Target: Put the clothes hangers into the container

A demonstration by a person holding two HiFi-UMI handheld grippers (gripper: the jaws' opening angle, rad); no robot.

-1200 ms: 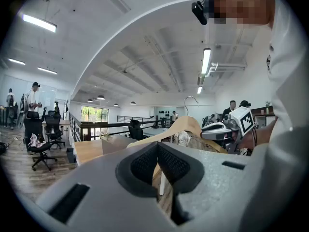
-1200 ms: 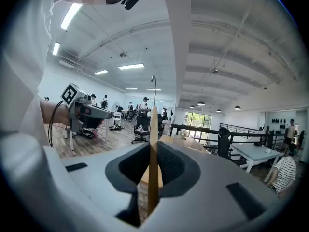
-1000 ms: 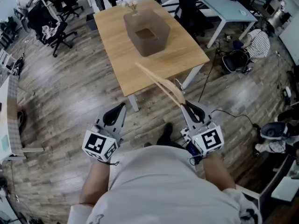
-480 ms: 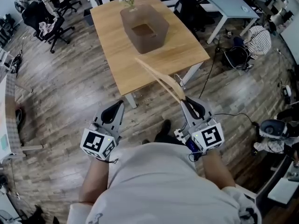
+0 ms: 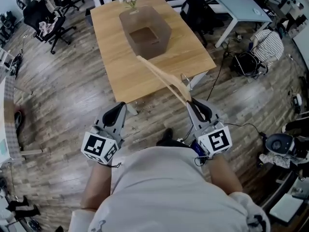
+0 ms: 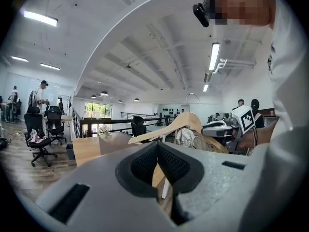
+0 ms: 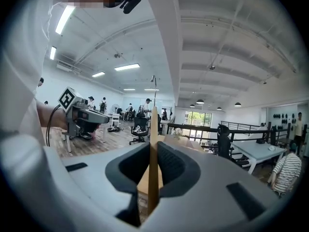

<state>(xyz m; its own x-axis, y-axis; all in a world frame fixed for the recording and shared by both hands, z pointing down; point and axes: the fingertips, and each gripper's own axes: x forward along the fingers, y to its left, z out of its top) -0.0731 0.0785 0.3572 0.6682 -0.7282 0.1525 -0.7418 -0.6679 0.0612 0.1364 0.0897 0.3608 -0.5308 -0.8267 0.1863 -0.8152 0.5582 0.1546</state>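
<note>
One wooden clothes hanger (image 5: 161,78) clamped in right tool (image 5: 189,102), left tool (image 5: 120,106) pressed fully together, empty.

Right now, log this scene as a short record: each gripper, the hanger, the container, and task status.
left gripper: shut, nothing between its jaws
right gripper: shut on one end of the wooden hanger
wooden hanger: in the air, angled out toward the table
container: brown, open-topped, standing on the table; no hanger visible inside
task status: wooden hanger not yet in the container
</note>
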